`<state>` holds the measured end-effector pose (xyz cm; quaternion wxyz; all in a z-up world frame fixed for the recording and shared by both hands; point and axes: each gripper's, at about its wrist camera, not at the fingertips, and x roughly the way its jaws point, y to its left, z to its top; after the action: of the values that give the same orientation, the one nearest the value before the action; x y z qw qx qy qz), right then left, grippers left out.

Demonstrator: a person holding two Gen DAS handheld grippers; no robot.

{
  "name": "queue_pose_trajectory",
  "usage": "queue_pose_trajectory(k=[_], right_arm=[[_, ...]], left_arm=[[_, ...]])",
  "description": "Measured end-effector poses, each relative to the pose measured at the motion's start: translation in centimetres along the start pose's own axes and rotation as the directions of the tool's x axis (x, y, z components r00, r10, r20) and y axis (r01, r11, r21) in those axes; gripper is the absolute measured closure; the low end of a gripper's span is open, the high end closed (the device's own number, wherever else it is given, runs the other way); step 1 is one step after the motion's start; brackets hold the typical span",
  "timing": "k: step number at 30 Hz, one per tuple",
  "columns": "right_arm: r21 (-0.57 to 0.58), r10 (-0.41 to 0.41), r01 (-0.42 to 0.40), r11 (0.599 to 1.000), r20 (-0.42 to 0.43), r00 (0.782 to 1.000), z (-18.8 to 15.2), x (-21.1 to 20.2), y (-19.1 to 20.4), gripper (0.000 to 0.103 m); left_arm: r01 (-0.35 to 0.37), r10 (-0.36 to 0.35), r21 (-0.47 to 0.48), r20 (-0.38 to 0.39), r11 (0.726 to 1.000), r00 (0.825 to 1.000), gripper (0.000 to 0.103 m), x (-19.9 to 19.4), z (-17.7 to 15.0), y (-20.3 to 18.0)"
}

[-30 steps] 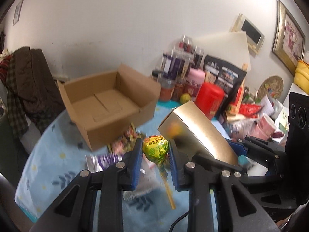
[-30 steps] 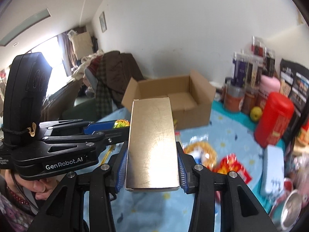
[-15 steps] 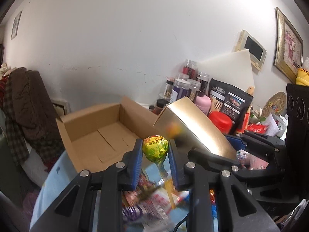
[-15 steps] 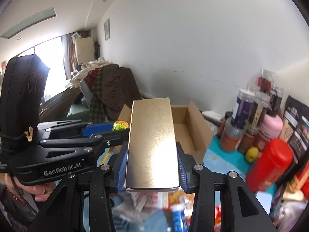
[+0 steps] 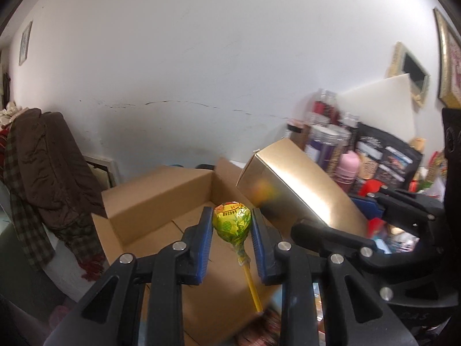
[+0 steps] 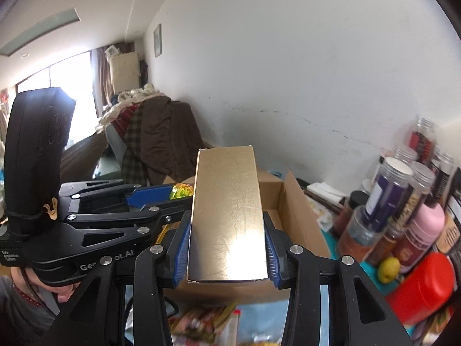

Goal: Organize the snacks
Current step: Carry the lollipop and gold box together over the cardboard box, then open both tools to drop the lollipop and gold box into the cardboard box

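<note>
**Snacks held over the cardboard box, one in each gripper**

Landmark for this report: the open cardboard box (image 5: 173,210), flaps up, interior bare where I can see it.

Left gripper (image 5: 232,225): I find its blue-padded fingers (image 5: 205,233) closed about as far as they go, pressing both sides of the lollipop (image 5: 232,222). The green-yellow wrapped head sits between the pads; the yellow stick hangs down and toward me. In the left wrist view the lollipop lies above the box's near half.

Right gripper (image 6: 227,248): I find its fingers (image 6: 182,248) partly open and clamped on the long sides of the gold carton (image 6: 227,210), which points forward over the box's near wall, far end raised. In the left wrist view the same carton shows just right of the lollipop, tilted, over the box's right wall.

Right of the box stand clear jars (image 6: 386,187), a pink bottle (image 6: 426,225), a red canister (image 6: 423,288) and a small yellow fruit (image 6: 389,269) on the blue-clothed worktop (image 6: 328,236). Loose snack packets (image 6: 201,323), blurred, lie on the near side of the box.

Left of the box, a brown coat (image 5: 49,167) hangs over a chair. Part of a person shows at the lower left of the right wrist view.
</note>
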<state>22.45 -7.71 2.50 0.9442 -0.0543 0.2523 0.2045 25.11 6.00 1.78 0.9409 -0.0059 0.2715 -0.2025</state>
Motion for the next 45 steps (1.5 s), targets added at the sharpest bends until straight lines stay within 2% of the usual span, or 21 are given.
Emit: queue_pose_trajectory(k=[8, 14, 18, 22, 30, 34, 35, 36, 38, 41, 43, 45], right_arm=[[-0.03, -0.002, 0.001, 1.0, -0.051, 0.999, 1.9, 6.0, -1.3, 0.06], [-0.025, 0.015, -0.019, 1.0, -0.154, 0.988, 1.2, 11.4, -3.0, 0.06], [0.013, 0.063, -0.061, 0.998, -0.254, 0.965, 0.1, 14.7, -4.1, 0.06], [0.038, 0.082, -0.074, 0.997, -0.351, 0.933, -1.0, 17.1, -4.9, 0.06], [0.072, 0.092, -0.066, 0.995, -0.453, 0.887, -2.2, 18.6, -5.7, 0.059], [0.051, 0.066, -0.048, 0.998, -0.476, 0.877, -2.0, 18.7, -5.7, 0.058], [0.042, 0.063, -0.049, 0.998, -0.481, 0.874, -1.9, 18.7, -5.9, 0.057], [0.035, 0.058, -0.046, 0.998, -0.486, 0.872, -1.9, 18.6, -5.8, 0.051], [0.023, 0.037, -0.03, 0.999, -0.485, 0.874, -1.9, 18.2, -5.8, 0.044], [0.0, 0.006, -0.007, 1.0, -0.474, 0.881, -1.8, 17.3, -5.6, 0.044], [-0.008, -0.004, 0.0, 1.0, -0.468, 0.884, -1.6, 16.6, -5.5, 0.044], [-0.008, -0.004, 0.001, 1.0, -0.458, 0.889, -1.2, 15.7, -5.4, 0.044]], left_arm=[[-0.073, 0.072, -0.023, -0.059, 0.997, 0.996, 0.077, 5.5, 1.5, 3.8], [-0.129, 0.124, -0.019, -0.166, 0.991, 0.978, 0.077, 9.7, 1.2, 6.1], [-0.13, 0.117, -0.034, -0.262, 0.991, 0.958, 0.077, 12.0, 0.7, 7.2], [-0.16, 0.147, -0.019, -0.31, 0.987, 0.94, 0.077, 12.9, 0.2, 7.5], [-0.16, 0.128, -0.037, -0.44, 0.986, 0.889, 0.077, 15.3, -0.7, 7.9], [-0.189, 0.152, -0.031, -0.47, 0.982, 0.869, 0.077, 15.8, -0.8, 7.9], [-0.195, 0.158, -0.029, -0.474, 0.98, 0.866, 0.077, 15.8, -0.7, 7.9], [-0.205, 0.17, -0.022, -0.475, 0.979, 0.864, 0.077, 15.7, -0.8, 7.8], [-0.217, 0.192, 0.001, -0.468, 0.976, 0.862, 0.076, 15.5, -0.7, 7.5], [-0.238, 0.228, 0.035, -0.451, 0.971, 0.863, 0.072, 15.0, -0.3, 6.8], [-0.238, 0.234, 0.046, -0.428, 0.97, 0.873, 0.068, 14.2, 0.1, 6.2], [-0.241, 0.241, 0.053, -0.415, 0.969, 0.877, 0.067, 13.6, 0.5, 5.9]])
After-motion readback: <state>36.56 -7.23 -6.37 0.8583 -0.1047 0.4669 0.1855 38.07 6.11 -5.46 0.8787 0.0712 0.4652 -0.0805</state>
